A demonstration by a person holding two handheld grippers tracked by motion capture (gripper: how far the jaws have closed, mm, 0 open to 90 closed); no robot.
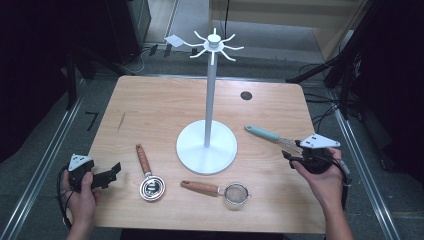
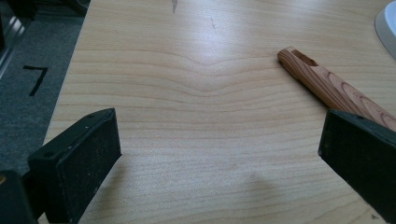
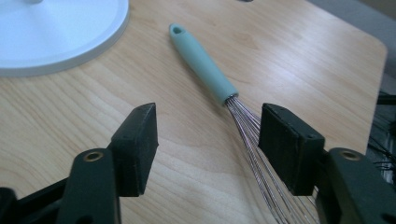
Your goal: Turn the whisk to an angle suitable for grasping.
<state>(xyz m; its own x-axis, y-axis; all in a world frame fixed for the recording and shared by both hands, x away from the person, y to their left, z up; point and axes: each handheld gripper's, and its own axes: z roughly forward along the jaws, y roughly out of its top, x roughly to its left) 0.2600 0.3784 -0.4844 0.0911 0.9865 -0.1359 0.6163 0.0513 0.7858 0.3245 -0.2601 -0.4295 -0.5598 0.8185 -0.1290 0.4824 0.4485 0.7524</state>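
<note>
Right gripper: jaws parted, straddling whisk wires, pads not pressing.
Whisk: flat on table, right of stand base; probably light, wires springy and slippery.
Grip point: teal handle, stiff, likely surest.
Left gripper: wide open, empty.

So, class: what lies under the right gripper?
Under the right gripper, between its open jaws, lie the wires of the whisk on the bare table. The wire tips run under the gripper, hidden.
</note>
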